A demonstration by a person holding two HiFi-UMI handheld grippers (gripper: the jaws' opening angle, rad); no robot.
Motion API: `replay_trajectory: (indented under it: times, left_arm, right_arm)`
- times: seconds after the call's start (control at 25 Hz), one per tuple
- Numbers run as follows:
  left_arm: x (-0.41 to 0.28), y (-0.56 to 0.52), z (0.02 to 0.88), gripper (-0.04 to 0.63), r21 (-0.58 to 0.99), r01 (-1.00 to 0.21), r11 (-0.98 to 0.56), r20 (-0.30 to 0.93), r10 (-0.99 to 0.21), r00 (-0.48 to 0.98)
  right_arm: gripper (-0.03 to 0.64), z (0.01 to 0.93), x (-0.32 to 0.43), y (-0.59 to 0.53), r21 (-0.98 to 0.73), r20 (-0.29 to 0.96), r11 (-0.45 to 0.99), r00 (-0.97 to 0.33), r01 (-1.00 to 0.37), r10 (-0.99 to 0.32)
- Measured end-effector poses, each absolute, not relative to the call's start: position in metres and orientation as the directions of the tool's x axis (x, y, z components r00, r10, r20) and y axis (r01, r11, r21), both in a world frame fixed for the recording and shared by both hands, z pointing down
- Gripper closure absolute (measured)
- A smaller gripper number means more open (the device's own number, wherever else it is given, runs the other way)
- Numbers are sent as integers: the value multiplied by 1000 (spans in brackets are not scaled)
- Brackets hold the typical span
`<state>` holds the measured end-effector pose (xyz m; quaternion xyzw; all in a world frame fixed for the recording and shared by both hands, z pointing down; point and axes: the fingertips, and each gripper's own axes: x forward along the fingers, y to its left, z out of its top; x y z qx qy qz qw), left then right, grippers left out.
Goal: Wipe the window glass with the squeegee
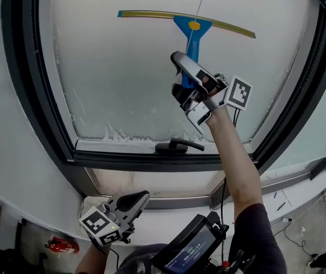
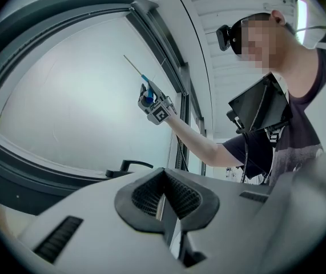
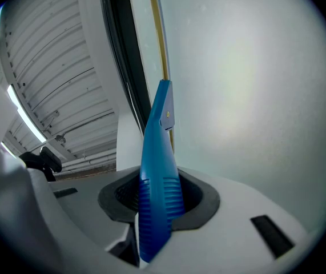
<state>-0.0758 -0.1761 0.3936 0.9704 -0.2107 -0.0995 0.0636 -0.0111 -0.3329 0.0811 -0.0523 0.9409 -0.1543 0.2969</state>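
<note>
A wiping stroke is in hand: the squeegee (image 1: 192, 24) is clamped in the right gripper (image 1: 188, 81) at upper centre of the window glass (image 1: 123, 84). An even downward pull is called for. The left gripper (image 1: 129, 201) is closed on nothing.

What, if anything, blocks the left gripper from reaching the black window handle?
Probably nothing, so likely yes. The left gripper, shut and empty, sits below the window handle with open space between; the right gripper holds the squeegee higher up.

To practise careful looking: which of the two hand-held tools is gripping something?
The right tool, raised high, is shut on the blue squeegee; the left tool, held low, is shut on nothing.
</note>
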Motion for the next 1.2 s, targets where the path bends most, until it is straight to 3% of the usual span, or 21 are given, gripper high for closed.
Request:
replay_trajectory:
  times: [1.2]
  left_arm:
    - [-79, -176, 405, 591, 194, -414, -889, -137, -443, 886]
  right_arm:
    - [515, 152, -19, -330, -366, -523, 930, -834, 32, -177]
